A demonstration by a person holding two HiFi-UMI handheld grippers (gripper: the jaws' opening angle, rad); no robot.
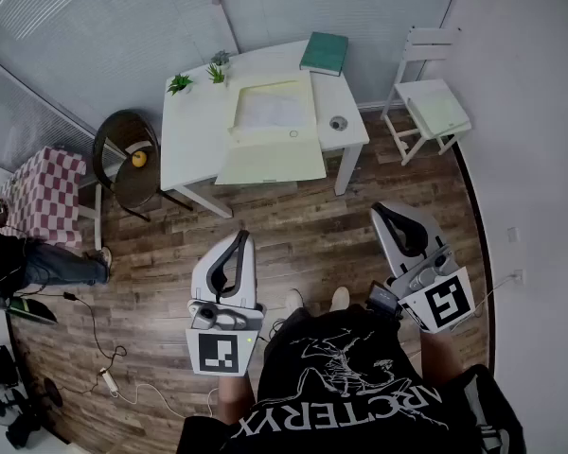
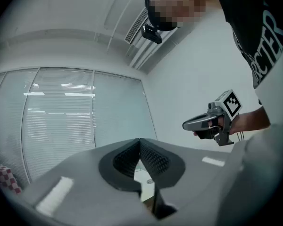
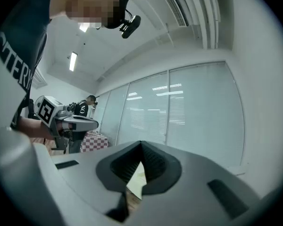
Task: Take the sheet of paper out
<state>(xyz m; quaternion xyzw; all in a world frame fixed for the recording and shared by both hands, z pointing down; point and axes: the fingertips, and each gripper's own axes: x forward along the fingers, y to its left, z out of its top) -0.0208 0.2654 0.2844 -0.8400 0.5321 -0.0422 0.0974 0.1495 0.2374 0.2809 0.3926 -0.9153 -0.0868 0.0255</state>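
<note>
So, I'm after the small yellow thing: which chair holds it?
The dark round chair left of the table; the white chair at right holds a pale flat pad.

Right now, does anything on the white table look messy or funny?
Only the pale yellow open folder: its front flap seems to hang past the white table's front edge. Nothing looks spilled or broken.

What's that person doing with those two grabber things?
A person stands back from the white table, holding the left gripper and right gripper level. Both have their jaws shut with nothing in them. The sheet of paper lies in an open yellow folder on the table, and neither gripper is touching it.
</note>
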